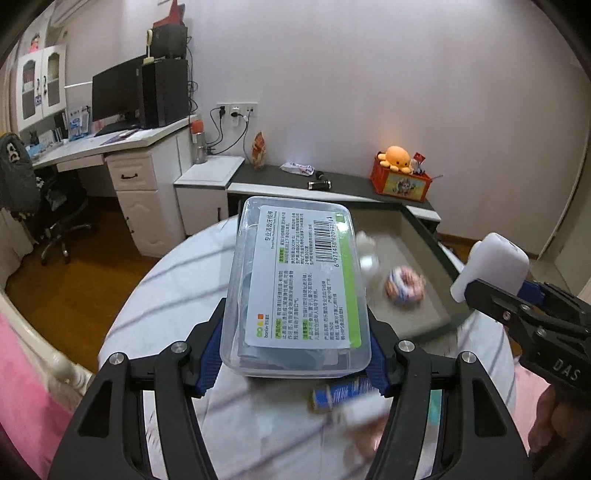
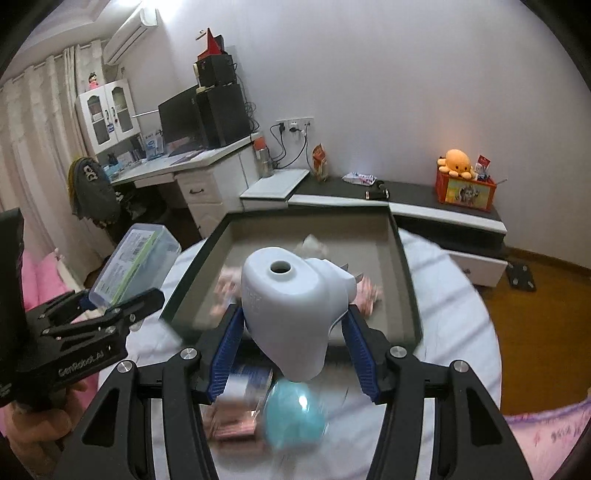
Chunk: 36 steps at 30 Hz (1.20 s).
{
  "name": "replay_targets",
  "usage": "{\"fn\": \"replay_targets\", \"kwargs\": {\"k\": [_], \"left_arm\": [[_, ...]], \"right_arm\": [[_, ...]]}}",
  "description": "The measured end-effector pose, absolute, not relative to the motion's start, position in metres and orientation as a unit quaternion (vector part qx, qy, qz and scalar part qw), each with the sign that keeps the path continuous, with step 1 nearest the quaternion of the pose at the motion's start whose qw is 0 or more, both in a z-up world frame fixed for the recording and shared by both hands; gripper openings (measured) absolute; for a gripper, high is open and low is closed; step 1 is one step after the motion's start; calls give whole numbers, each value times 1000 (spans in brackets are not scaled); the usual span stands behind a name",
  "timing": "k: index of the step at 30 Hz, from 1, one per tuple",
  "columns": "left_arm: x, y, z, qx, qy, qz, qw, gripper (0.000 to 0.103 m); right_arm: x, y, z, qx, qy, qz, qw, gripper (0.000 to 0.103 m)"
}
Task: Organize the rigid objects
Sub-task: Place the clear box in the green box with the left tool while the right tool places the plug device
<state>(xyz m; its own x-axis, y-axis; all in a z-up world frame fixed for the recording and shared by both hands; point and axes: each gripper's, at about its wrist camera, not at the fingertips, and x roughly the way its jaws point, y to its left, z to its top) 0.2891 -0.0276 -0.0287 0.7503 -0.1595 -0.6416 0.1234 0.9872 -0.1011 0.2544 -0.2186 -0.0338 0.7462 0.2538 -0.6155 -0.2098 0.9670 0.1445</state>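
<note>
While both tools hold their loads above the counter (image 2: 454, 325), the carrying step is in hand: the left tool (image 1: 295, 354) pinches one clear plastic box (image 1: 295, 288), the right tool (image 2: 295, 354) pinches one white plug-in device (image 2: 291, 310). Next, I judge, each needs lowering into the one grey tray (image 2: 406, 266), clear of two blurred items there.

I see pale walls (image 1: 369, 74), wooden floor (image 2: 535, 332), white desk (image 1: 110, 147), air conditioner (image 2: 129, 35), curtains (image 2: 29, 147).
</note>
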Motion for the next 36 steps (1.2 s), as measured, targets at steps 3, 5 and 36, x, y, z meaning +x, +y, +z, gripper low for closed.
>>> {"fn": "replay_targets", "kwargs": {"k": [3, 5, 36], "left_arm": [[323, -35, -28, -28, 349, -84, 933, 64], [345, -43, -32, -24, 356, -87, 930, 64], [355, -31, -53, -26, 378, -50, 924, 103]], "right_arm": [[290, -221, -31, 28, 334, 116, 935, 56], [314, -226, -35, 31, 342, 111, 933, 56], [374, -235, -70, 57, 399, 81, 912, 88]]}}
